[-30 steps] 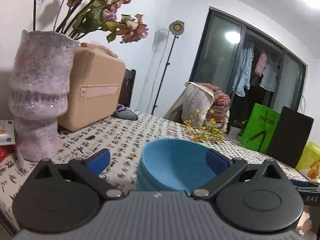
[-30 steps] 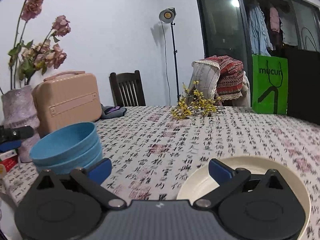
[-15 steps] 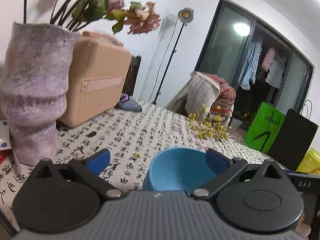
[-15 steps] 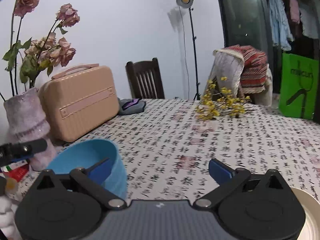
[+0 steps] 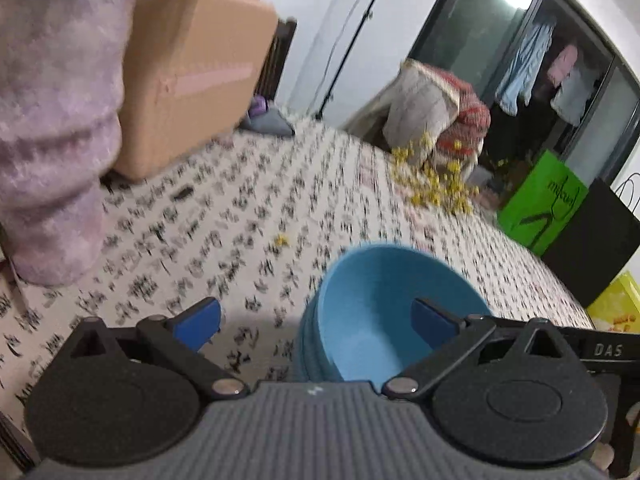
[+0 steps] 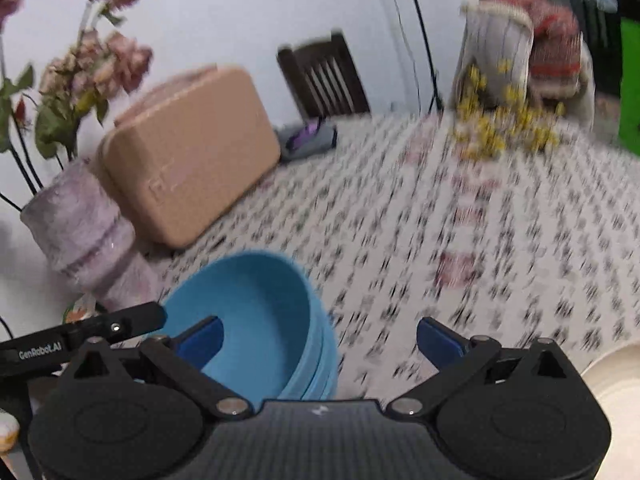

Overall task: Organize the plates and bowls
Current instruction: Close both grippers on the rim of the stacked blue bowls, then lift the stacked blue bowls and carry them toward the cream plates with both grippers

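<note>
- Left gripper (image 5: 316,318): jaws spread wide, holding nothing. Its right-hand finger (image 5: 434,318) sits over the interior of the blue bowl stack (image 5: 384,312); its left-hand finger hangs above bare tablecloth (image 5: 280,184).
- Right gripper (image 6: 318,338): jaws likewise apart and empty. Its left-hand finger (image 6: 202,340) overlaps the bowl interior; its right-hand finger stands clear over the cloth.
- Bowl stack: several nested blue bowls, upright on the patterned tablecloth, at 5 o'clock in the left wrist view and 7 o'clock in the right wrist view (image 6: 256,320). The exact count cannot be read.
- Cream plate (image 6: 616,384): only an edge shows, at 4 o'clock in the right wrist view, apart from the bowls.
- Nearby: fuzzy purple vase (image 6: 84,236) at 9 o'clock and beige case (image 6: 188,156) at 10 o'clock, both close to the stack.
- Handling judgement: the bowls appear to be rigid, smooth and light, probably plastic or melamine. Take hold across the rim wall, one finger inside and one outside. Nested bowls may separate or slip; lift level and slowly.
- Both views are motion-blurred.
</note>
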Demonstrator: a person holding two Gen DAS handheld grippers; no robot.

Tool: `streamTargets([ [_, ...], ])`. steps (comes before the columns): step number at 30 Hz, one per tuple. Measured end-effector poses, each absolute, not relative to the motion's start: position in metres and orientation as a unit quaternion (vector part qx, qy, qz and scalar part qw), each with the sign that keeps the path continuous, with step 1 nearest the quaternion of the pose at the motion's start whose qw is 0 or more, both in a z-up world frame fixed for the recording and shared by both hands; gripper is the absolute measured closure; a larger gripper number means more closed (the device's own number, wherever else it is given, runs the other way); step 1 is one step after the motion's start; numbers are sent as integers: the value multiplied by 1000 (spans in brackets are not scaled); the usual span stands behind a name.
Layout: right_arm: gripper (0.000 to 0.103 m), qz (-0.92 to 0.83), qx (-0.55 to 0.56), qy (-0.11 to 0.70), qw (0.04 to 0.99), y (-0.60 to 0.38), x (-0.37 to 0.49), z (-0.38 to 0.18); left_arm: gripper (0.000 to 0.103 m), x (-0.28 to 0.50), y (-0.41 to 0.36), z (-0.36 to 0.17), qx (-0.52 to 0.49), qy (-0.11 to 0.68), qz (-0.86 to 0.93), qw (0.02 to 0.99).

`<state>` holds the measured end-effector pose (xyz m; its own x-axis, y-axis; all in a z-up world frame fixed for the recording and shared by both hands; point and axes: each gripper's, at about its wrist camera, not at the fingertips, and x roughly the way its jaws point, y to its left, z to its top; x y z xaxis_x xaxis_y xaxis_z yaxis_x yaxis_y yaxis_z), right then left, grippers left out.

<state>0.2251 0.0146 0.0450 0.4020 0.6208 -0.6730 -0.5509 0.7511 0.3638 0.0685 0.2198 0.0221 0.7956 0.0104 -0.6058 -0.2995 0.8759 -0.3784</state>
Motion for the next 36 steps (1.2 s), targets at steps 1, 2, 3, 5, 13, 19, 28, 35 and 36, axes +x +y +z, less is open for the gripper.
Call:
streamTargets([
  [1, 3, 350, 45, 432, 830, 17, 227, 41, 0, 71, 221, 18, -241, 318, 82, 913],
  [2, 4, 350, 48, 442, 825, 18, 228, 36, 0, 75, 223, 14, -251, 330, 80, 907],
  [3, 6, 350, 51, 454, 818, 20, 230, 32, 0, 79, 225, 8, -262, 345, 77, 898],
  [5, 9, 349, 61, 477, 804, 22, 233, 23, 0, 86, 227, -1, -276, 368, 69, 885],
  [13, 22, 339, 70, 532, 773, 35, 242, 0, 0, 98, 226, -15, -282, 397, 60, 872],
  [19, 33, 339, 84, 546, 762, 38, 244, -6, 15, 100, 225, -14, -281, 403, 66, 869],
  [28, 48, 333, 108, 562, 750, 37, 244, -11, 44, 104, 222, -23, -285, 425, 51, 858],
  [35, 48, 329, 125, 578, 736, 32, 243, -14, 52, 107, 217, -23, -278, 441, 39, 852],
  [36, 48, 328, 127, 579, 736, 32, 243, -13, 52, 108, 216, -23, -277, 444, 38, 851],
])
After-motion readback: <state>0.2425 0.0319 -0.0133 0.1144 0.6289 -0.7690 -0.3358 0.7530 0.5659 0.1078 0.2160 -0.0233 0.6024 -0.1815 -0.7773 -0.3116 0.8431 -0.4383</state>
